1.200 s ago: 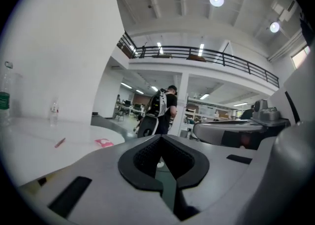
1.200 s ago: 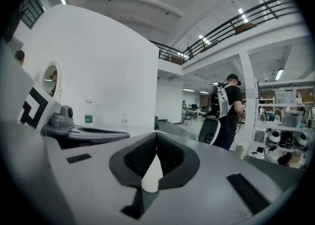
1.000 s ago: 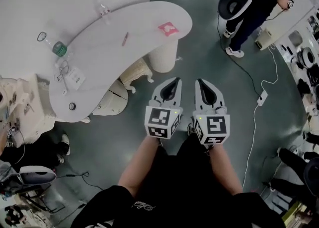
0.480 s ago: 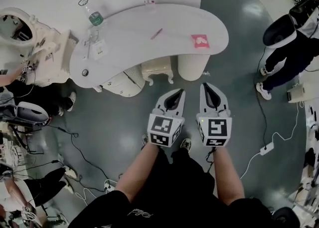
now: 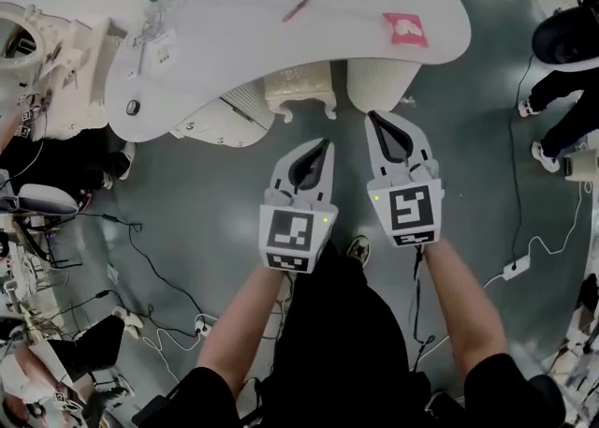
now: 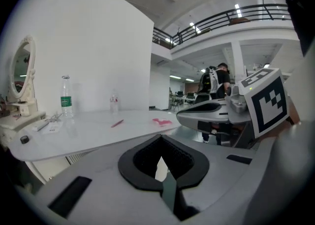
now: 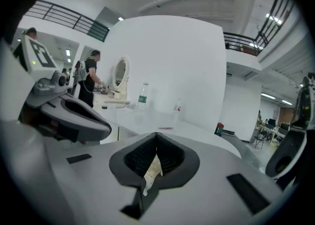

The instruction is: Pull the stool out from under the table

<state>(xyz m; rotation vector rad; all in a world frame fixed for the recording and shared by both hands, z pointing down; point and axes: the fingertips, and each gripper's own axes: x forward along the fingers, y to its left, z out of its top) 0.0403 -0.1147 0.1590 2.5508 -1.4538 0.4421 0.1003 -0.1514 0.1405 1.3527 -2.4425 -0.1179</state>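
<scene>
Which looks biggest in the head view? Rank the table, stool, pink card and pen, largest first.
1. table
2. stool, though only the part sticking out from under the table shows
3. pink card
4. pen, long but thin, so its place after the card is less sure

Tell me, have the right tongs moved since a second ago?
Yes. The right tongs have closed in on the white table pedestal; their tips now appear just short of it.
</scene>
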